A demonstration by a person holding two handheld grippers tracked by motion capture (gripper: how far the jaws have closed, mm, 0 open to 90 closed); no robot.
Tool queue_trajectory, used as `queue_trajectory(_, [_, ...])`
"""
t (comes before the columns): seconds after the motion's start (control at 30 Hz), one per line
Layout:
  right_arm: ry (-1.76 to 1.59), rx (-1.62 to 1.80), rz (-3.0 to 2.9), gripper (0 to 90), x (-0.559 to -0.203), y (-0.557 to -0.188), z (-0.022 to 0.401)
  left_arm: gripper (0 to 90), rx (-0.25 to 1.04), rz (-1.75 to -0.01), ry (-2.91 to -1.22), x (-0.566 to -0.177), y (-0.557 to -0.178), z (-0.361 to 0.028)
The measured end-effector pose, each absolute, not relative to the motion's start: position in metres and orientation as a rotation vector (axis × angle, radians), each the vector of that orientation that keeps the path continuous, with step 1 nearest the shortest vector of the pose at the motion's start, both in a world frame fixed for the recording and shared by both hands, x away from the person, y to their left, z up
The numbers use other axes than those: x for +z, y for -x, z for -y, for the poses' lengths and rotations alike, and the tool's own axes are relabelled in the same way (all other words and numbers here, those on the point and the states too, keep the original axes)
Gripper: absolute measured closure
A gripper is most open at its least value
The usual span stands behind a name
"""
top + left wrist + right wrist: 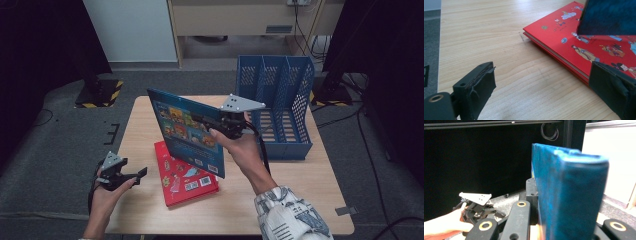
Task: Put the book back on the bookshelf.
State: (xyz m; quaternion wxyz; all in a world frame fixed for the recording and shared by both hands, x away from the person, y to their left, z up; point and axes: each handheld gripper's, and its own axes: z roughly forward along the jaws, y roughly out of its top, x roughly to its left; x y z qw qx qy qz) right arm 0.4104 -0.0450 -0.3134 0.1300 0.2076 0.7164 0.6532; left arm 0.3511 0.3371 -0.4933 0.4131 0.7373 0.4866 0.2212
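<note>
Blue picture book [187,130] held off the bench [280,192], tilted, illustrated cover facing the person's left; right tongs [212,123] clamped on its right edge, at about mid-height of that edge. In the right gripper view the book [569,195] stands upright between the jaws, spine edge towards the camera, blurred at close range. Grey three-cornered plate [241,103] sits on top of the right tongs; right hand [242,147] below them, patterned sleeve [290,215] at the bottom edge. Red picture book [182,175] lies flat on the bench, directly beneath the lower corner of the blue one, between the two tongs. Left tongs [137,174] at the bench's left edge, jaws spread wide with nothing between them, just beside the red book but apart from it. Left gripper view: bare wood between the jaws, red book [584,47] near the right jaw, a corner of the blue book [609,17] hanging over it. Blue three-slot file rack [277,107] stands on the bench beyond the right tongs, close behind them.
</note>
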Motion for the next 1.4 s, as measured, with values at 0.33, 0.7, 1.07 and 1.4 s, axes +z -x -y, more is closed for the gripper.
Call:
queue_trajectory(0.33, [-0.642,1.878,-2.027,83.4,-0.304,-0.413,0.055,5.8,0.570,-1.250,-1.871,-0.497,-0.353,-0.338])
queue_trajectory(0.7, [-0.689,1.845,-1.992,83.3,-0.300,-0.418,0.061,5.3,0.572,-1.282,-1.878,-0.500,-0.354,-0.342])
queue_trajectory(1.07, [-0.736,1.836,-1.935,83.3,-0.289,-0.421,0.069,5.3,0.572,-1.295,-1.893,-0.502,-0.354,-0.341])
queue_trajectory(1.4, [-0.785,1.814,-1.910,83.3,-0.289,-0.429,0.075,5.3,0.571,-1.299,-1.897,-0.503,-0.355,-0.342])
